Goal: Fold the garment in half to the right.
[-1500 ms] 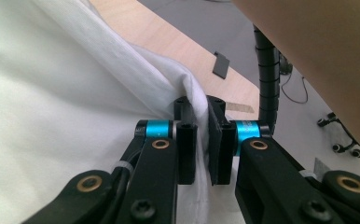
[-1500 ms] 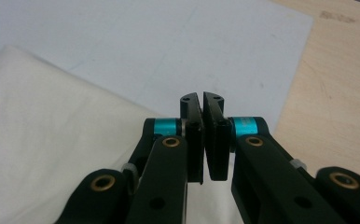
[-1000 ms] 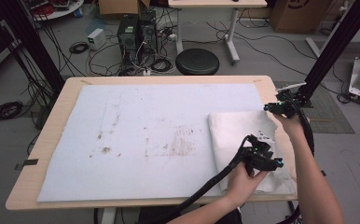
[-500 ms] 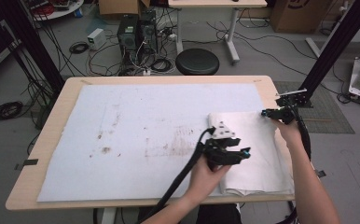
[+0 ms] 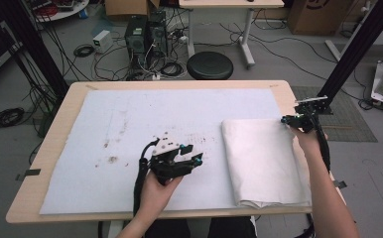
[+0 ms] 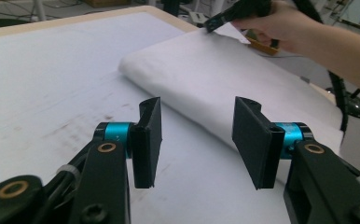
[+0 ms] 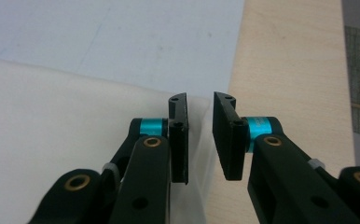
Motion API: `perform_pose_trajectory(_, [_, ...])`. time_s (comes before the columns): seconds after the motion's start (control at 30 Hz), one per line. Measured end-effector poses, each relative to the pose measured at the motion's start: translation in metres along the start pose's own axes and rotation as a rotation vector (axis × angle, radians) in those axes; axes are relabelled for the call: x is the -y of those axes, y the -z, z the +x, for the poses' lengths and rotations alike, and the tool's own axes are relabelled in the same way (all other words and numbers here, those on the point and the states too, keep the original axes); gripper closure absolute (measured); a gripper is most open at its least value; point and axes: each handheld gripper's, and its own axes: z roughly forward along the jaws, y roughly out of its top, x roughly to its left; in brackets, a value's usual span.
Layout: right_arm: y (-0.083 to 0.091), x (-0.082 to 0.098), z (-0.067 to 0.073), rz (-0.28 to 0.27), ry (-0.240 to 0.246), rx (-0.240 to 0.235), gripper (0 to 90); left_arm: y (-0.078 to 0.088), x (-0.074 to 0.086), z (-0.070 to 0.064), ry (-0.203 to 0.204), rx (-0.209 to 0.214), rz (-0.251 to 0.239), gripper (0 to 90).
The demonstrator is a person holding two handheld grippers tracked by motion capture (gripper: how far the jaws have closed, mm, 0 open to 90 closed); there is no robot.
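Both tongs first: right gripper [image 5: 285, 119] sits at the far right corner of the folded white cloth [image 5: 264, 163], jaws narrowly parted with the cloth's corner edge between them; in the right gripper view the pads look just off the fabric, so whether it actually pinches is unclear. It looks placed to pin or lift that corner. Left gripper [image 5: 192, 154] hovers over the stained white mat [image 5: 105, 144] near the desk's [image 5: 45, 153] near edge, apart from the cloth, jaws released and empty, having just been opening with nothing between them. Cloth lies folded on the right part of the desk, reaching its near edge.
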Motion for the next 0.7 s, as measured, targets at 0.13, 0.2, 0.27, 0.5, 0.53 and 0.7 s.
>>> perform_pose_trajectory(0.13, [0.023, 0.01, 0.0, -0.05, -0.018, 0.003, 72.0, 0.018, 0.011, 0.014, -0.017, -0.037, -0.015, 49.2])
perform_pose_trajectory(0.2, [0.037, 0.022, 0.002, -0.065, -0.016, 0.0, 71.4, 0.026, 0.018, 0.021, -0.02, -0.051, -0.018, 47.3])
perform_pose_trajectory(0.27, [0.05, 0.038, 0.004, -0.075, -0.012, -0.016, 69.5, 0.033, 0.023, 0.027, -0.03, -0.066, -0.014, 46.6])
perform_pose_trajectory(0.5, [0.104, 0.112, 0.021, -0.121, -0.064, -0.155, 66.1, 0.06, 0.041, 0.046, -0.026, -0.099, -0.033, 44.1])
perform_pose_trajectory(0.53, [0.112, 0.126, 0.025, -0.115, -0.072, -0.18, 65.4, 0.062, 0.042, 0.047, -0.021, -0.099, -0.035, 44.2])
perform_pose_trajectory(0.7, [0.125, 0.162, 0.035, -0.078, -0.112, -0.245, 62.5, 0.066, 0.047, 0.05, -0.005, -0.095, -0.037, 43.0])
